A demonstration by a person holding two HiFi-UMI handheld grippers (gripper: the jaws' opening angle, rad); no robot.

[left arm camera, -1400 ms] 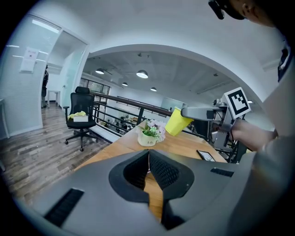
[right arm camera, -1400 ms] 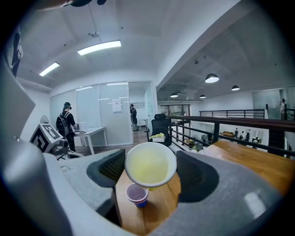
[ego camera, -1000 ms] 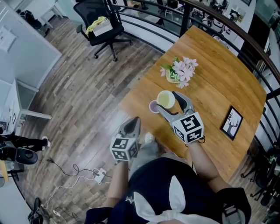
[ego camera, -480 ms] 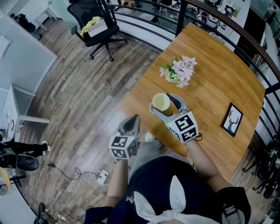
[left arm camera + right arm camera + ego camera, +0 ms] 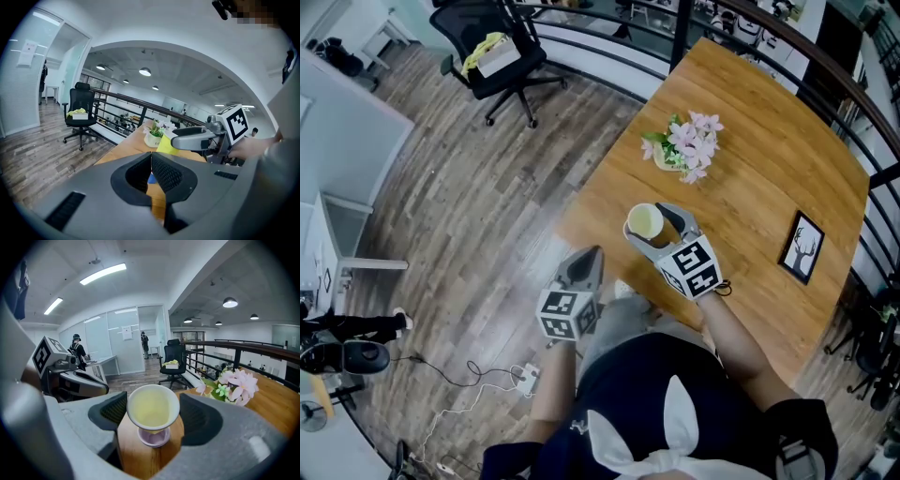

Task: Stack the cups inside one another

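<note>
The wooden table (image 5: 769, 159) carries the work near its front corner. The right gripper (image 5: 648, 216) is closed to cup width on the yellow cup (image 5: 153, 409), one pad at each side of the rim, holding it upright.

Change over the last second: the yellow cup was first carried just beside the purple cup (image 5: 153, 437); it is now centred directly over it. In the head view the purple cup has dropped out of sight beneath the yellow one. The right gripper view shows the yellow cup's narrow base at the purple cup's mouth (whether it is already seated cannot be told).

Judgement: alignment is complete. What remains is a short straight lowering and release.

The left gripper (image 5: 584, 262) hangs off the table edge above the floor, jaws pressed together on nothing, taking no part.
</note>
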